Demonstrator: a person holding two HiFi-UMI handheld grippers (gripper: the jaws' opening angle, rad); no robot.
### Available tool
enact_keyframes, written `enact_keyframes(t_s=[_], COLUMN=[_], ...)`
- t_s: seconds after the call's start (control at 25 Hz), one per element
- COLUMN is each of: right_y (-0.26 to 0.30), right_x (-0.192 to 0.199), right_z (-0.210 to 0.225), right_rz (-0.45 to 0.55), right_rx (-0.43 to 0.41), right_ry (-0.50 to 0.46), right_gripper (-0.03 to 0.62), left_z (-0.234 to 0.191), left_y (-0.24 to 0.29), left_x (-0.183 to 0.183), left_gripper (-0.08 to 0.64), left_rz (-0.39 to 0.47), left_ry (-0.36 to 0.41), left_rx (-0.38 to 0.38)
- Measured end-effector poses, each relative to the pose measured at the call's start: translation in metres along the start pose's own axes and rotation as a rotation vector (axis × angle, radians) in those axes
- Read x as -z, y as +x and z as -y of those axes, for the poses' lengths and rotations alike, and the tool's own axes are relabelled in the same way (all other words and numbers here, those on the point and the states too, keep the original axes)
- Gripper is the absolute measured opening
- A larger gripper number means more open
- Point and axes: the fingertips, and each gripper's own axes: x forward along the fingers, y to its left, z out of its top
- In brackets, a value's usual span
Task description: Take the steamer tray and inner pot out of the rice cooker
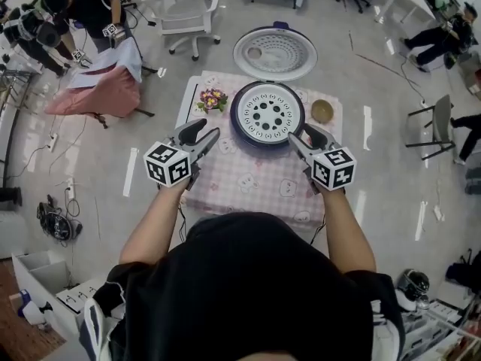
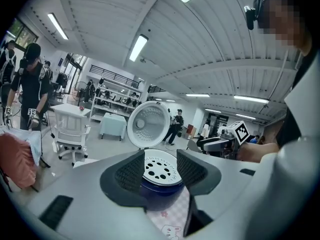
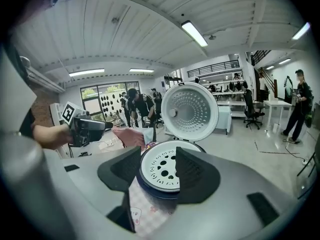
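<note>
A dark blue rice cooker (image 1: 239,130) stands on the table with its round lid (image 1: 275,53) swung open behind it. A white steamer tray (image 1: 267,112) with round holes sits in its top; the inner pot below is hidden. My left gripper (image 1: 213,133) hovers open just left of the cooker. On the cooker's right my right gripper (image 1: 295,136) is open too. Neither touches it. The tray (image 2: 159,167) shows between the left jaws and the tray (image 3: 161,169) between the right ones, both at a distance, nothing held.
The small table wears a pink checked cloth (image 1: 252,183). A little flower pot (image 1: 213,99) stands left of the cooker and a brown bowl (image 1: 322,110) to its right. White chairs (image 1: 188,22) and other people stand around the room.
</note>
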Motion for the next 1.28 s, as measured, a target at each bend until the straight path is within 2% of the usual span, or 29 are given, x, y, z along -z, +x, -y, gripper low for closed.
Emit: enact_keyframes(t_s=[0.2,0.44,0.52,0.88,1.12,1.28], right_y=[0.026,0.062,0.070,0.097,0.101,0.103], right_x=[0.006,0.038,0.048,0.085,0.108,0.126], right_z=[-0.004,-0.022,-0.028,-0.042,-0.051,-0.053], right_rz=[-0.106,-0.317,-0.383,-0.596,-0.735,-0.835], right_rx=[-0.070,-0.184,-0.221,-0.350,-0.464,-0.493], right_ry=[-0.077,-0.294,-0.339,-0.458,-0.491,-0.570], right_gripper=[0.229,0.227,0.227,0.230,0.235,0.264], left_z=[-0.013,-0.025,-0.030,-0.066,-0.076,-0.075], left_y=[0.009,0.015,0.016,0.016,0.021,0.025], left_x=[0.000,0.015,0.018,0.020,0.023,0.027], left_gripper=[0.216,0.216,0.216,0.216,0.216,0.216], left_rz=[-0.013,-0.046,-0.053,-0.063,-0.063,-0.063], left_ry=[-0.010,-0.042,-0.052,-0.089,-0.111,-0.132], left_rx=[0.017,0.040,0.043,0.017,0.028,0.060])
